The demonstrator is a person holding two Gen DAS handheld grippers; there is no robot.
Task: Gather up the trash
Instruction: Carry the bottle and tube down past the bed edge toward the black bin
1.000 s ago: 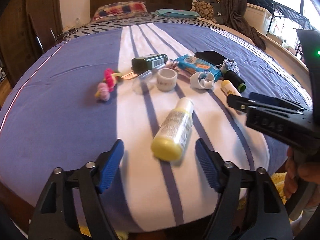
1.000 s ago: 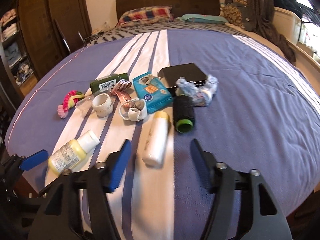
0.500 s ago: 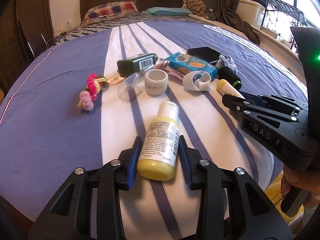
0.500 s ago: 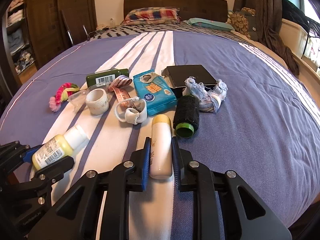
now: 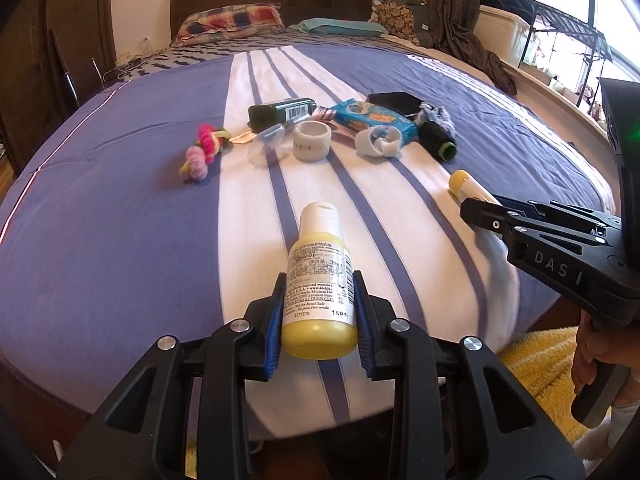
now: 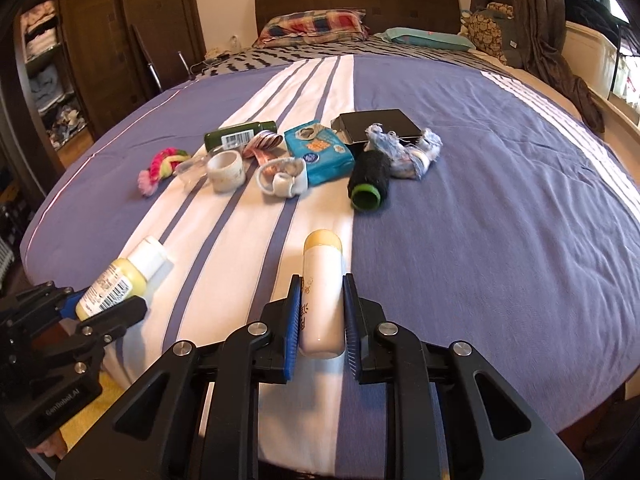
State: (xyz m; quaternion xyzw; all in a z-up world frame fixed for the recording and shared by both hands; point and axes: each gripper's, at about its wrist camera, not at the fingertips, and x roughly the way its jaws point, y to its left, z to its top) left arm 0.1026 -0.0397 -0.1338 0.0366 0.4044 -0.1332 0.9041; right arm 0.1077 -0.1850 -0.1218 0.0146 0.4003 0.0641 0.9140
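Near the foot of the bed, 2 grippers each clamp 1 item lengthwise along their fingers: the left gripper holds the yellow bottle, the right gripper the white tube, caps pointing toward the remaining clutter.

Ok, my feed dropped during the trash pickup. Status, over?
Left claw shut on yellow bottle. Right claw shut on white tube. Both just closed. Remaining clutter on bed, nothing in the way.
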